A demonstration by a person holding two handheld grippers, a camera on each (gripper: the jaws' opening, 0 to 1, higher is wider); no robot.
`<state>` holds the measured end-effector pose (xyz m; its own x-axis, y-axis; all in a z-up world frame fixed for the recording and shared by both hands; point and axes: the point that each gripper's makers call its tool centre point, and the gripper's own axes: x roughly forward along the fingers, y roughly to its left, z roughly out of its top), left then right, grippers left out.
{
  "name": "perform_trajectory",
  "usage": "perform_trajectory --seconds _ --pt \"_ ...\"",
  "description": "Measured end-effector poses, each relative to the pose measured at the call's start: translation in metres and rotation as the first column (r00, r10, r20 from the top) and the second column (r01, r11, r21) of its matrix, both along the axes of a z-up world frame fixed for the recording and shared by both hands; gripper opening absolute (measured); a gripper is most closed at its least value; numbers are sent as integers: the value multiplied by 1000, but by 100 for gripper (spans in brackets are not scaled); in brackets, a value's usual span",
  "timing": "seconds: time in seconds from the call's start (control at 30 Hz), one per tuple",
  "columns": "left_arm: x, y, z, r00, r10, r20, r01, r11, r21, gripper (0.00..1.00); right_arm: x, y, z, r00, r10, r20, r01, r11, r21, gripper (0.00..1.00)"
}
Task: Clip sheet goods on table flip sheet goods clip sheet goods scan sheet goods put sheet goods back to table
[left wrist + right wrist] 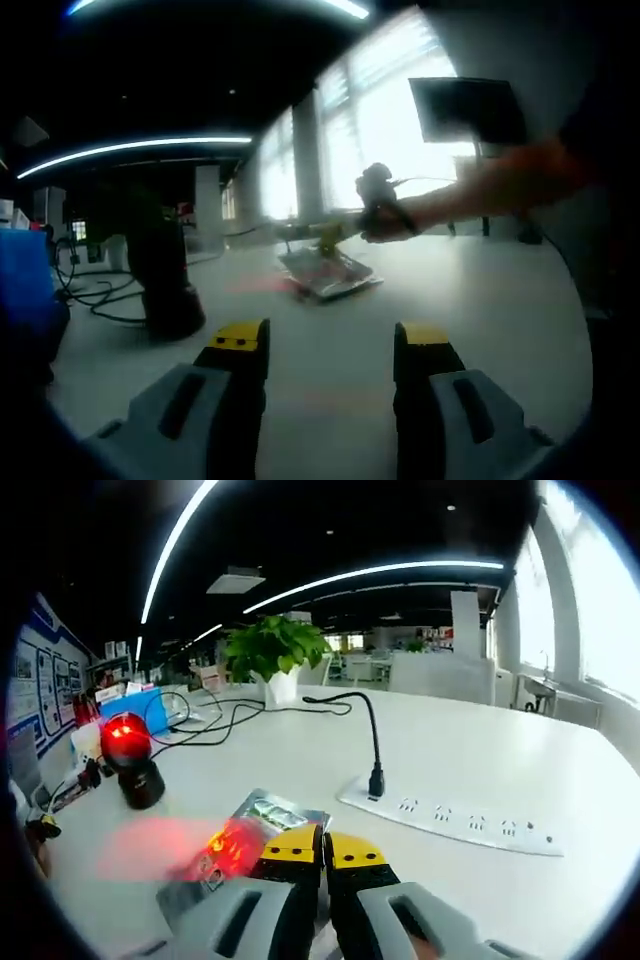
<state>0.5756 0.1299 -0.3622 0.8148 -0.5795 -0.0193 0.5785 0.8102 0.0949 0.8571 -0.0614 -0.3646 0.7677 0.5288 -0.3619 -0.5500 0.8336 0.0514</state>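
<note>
Left gripper view: left claw [330, 350] sits low over the white table [480, 300], jaws apart, nothing between them. Further across the table the sheet goods [328, 275], a flat foil-looking packet, lie near the table's far side with a faint red glow beside them. The right claw [322, 236] comes in from the right on a person's arm [500, 185] and meets the packet's far edge; can't tell from here how tight the grip is. Dark potted plant [160, 260] stands left of centre, cables [95, 295] trailing beside it. Dark monitor [465, 108] against bright windows at back.

Right gripper view: right claw [322, 852] has jaws together, clamped on the near edge of the sheet goods [240, 845]. Packet lies flat on the table [470, 750], red scanner light spilling over its left part and the table beside it. Scanner [130, 755], black with a glowing red head, stands upright to the left, apart from the packet. White power strip [450, 820] lies right of the packet, black cable [370, 730] plugged into its near end. Green plant in a white pot [272, 655] at back.
</note>
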Motion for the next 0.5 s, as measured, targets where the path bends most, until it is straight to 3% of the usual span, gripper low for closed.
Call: perform_trajectory --seconds 0.1,0.5 --pt "0 0 0 1000 -1 -1 1 1000 2 43 3 -1 -6 1000 -3 6 3 999 -48 0" --pt "0 -1 -1 1000 -1 -3 1 1000 3 42 4 -5 -23 999 -31 14 33 992 -122 0"
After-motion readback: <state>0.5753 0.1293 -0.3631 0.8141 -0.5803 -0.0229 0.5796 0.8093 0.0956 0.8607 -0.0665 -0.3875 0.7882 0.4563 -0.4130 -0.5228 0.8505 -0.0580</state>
